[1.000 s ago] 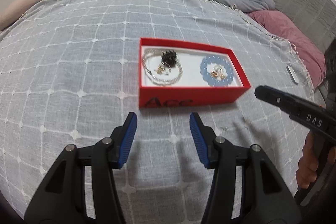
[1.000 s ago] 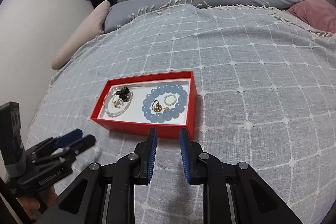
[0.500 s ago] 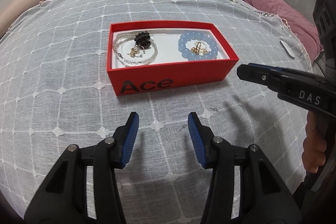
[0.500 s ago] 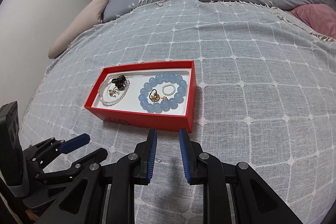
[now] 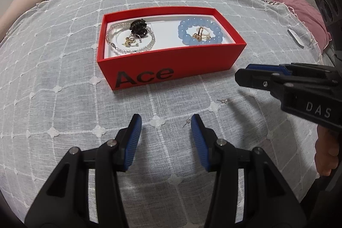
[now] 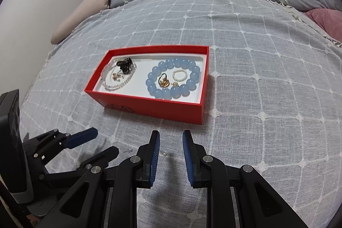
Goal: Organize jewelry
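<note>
Left gripper (image 5: 166, 128): I hold it open, empty.
Earring (image 5: 187, 121): touching its right fingertip, just inside.
Right gripper (image 6: 171, 143): open, empty; second earring (image 6: 164, 154) just below-left.
Red box (image 5: 171, 69): straight ahead of both.

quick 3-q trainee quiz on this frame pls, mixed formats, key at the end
1. True or false: the blue bead bracelet lies on the blanket, outside the red box.
2. Multiple choice: where are the two small loose earrings? A) in the box B) on the blanket in front of the box C) held in a claw
3. Fill in: both the left claw and the right claw are ____ and hold nothing.

Key: 1 false, it lies inside the box, around a gold ring. 2 B. 3 open.
</note>
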{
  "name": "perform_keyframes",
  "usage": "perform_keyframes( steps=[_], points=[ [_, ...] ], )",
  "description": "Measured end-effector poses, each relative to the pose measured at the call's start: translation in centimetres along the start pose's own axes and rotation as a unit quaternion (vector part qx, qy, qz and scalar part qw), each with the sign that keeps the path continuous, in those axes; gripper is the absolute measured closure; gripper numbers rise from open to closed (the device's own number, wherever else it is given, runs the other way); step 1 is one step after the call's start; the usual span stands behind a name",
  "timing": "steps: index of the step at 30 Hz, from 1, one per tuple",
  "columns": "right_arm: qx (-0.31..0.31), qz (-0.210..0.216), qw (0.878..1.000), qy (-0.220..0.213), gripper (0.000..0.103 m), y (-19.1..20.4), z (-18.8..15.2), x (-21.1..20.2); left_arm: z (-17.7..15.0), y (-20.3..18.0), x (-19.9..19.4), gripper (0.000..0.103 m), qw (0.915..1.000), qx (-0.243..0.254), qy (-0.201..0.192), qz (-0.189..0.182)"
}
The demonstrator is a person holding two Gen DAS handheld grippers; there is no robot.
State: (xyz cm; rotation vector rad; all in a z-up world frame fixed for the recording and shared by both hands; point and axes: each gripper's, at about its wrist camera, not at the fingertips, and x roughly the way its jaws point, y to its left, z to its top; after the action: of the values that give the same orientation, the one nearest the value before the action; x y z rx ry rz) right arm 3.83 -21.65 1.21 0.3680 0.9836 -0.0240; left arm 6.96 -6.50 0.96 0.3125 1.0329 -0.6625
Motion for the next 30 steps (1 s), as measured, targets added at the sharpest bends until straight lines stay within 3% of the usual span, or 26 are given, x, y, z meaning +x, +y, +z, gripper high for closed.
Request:
perform_keyframes(
  steps=[7,20,25,27,29,30],
  points=[
    [-0.013,0.004,1.000,0.025,0.081,0.3,-0.5,0.9,0.1,0.8,0.5,0.064,0.9998,-0.010,0.015,-0.010],
    [-0.004,0.001,0.999,0.040,0.081,0.0,-0.7,1.6,0.2,-0.3,1.6,0.064,0.9987,0.020,0.028,-0.037],
    [0.002,-0.002,0.999,0.040,0.081,-0.2,-0.7,1.8,0.4,-1.0,2.5,0.064,0.9985,0.035,0.033,-0.024],
    [0.003,-0.001,0.999,0.040,0.081,-0.2,-0.7,1.8,0.4,-1.4,2.6,0.074,0.9985,0.045,0.030,-0.009],
    [0.003,-0.001,0.999,0.037,0.081,-0.3,-0.7,1.7,0.4,-1.9,2.6,0.092,0.9981,0.056,0.027,0.001],
    [0.002,0.000,0.999,0.035,0.081,-0.2,-0.7,1.6,0.4,-1.9,2.6,0.094,0.9979,0.058,0.028,0.000]
  ],
)
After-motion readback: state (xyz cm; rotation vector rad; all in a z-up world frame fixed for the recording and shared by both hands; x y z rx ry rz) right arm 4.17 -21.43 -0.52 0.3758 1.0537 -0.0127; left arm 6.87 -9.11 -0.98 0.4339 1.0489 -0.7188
